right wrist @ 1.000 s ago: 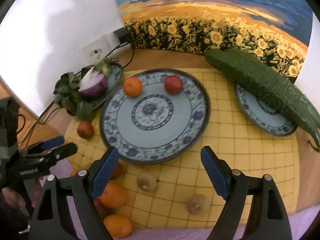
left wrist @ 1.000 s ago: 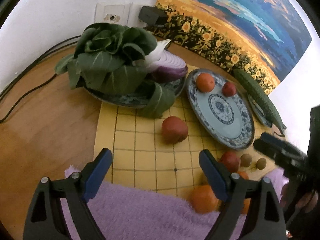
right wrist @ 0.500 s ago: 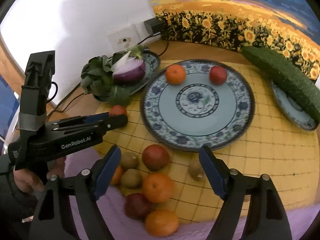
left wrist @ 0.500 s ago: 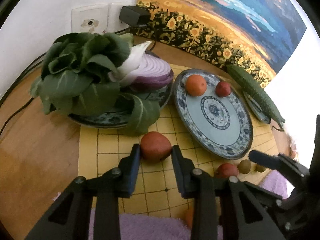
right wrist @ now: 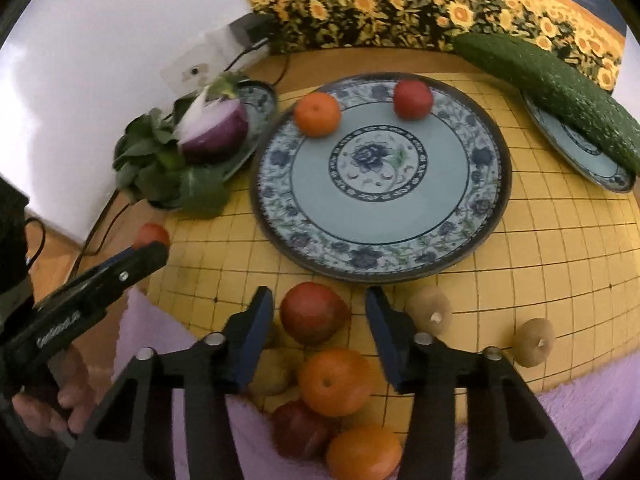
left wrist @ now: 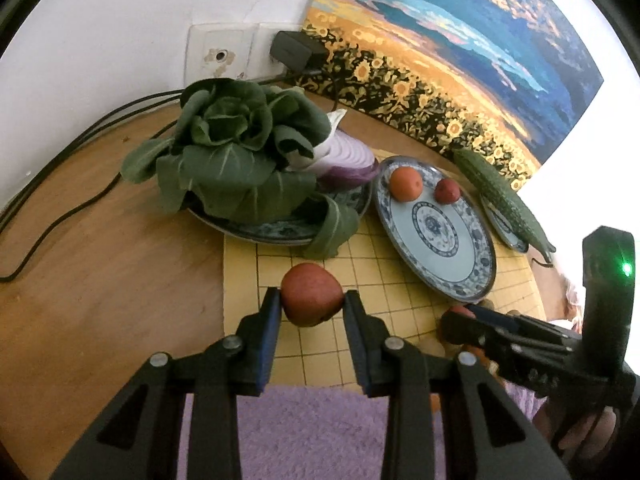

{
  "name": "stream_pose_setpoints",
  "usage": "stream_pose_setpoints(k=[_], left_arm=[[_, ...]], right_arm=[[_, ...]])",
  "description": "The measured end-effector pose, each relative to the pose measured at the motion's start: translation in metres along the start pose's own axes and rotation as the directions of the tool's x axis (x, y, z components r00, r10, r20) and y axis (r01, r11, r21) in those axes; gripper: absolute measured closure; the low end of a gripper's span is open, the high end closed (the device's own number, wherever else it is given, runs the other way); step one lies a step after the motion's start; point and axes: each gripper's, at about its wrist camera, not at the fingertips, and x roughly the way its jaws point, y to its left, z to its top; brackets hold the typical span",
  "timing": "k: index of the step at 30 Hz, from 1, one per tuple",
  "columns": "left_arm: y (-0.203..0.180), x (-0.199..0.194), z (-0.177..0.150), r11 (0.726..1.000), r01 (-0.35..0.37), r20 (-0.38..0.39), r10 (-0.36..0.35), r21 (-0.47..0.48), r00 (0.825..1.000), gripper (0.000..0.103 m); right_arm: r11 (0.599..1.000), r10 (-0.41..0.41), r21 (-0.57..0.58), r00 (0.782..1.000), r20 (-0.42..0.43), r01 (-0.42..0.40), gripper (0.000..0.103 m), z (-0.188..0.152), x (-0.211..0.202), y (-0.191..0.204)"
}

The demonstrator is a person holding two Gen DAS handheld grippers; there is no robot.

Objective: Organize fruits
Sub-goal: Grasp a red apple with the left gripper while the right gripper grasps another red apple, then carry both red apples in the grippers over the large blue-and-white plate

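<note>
Here, two handheld grippers work at loose fruit on a yellow grid mat.

The left gripper (left wrist: 310, 302) has its pads pressed on both sides of a red fruit (left wrist: 312, 294), gripped at its widest part; the right gripper (right wrist: 318, 314) is closing around another red fruit (right wrist: 314, 312), a gap showing on each side; both look firm, smooth and light, likely to roll or slip, so a squeeze across the middle seems safest; beyond lies the patterned plate (right wrist: 486, 208), holding an orange fruit (right wrist: 317, 114) and a small red one (right wrist: 413, 99).

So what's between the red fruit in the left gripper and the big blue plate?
Only bare yellow grid mat, seen in the left wrist view.
</note>
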Motion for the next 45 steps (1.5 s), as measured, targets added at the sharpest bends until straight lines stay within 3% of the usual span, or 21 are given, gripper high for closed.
stream_pose_setpoints(k=[13,22,28,45], left_arm=[[-0.019,-0.004,-0.004,1.000,-0.009,0.000,0.009,0.026,1.000,0.070],[-0.024,-0.010,-0.001,0.999,0.049,0.004,-0.049,-0.007,0.999,0.070],[-0.035,-0.017,0.006,0.999,0.037,0.032,-0.038,0.019,0.999,0.070],[-0.055,-0.019,0.013,0.997,0.053,0.059,-0.056,0.058,0.997,0.070]], right_arm=[[0.999,0.048,0.025,0.999,0.016,-0.048,0.068,-0.005,-0.011,-0.007],[0.992,0.128,-0.019,0.987,0.098,-0.127,0.068,-0.010,-0.040,0.000],[0.988,0.154,-0.033,0.979,0.137,-0.151,0.068,-0.009,-0.055,0.001],[0.985,0.173,-0.042,0.970,0.168,-0.168,0.068,-0.005,-0.068,-0.007]])
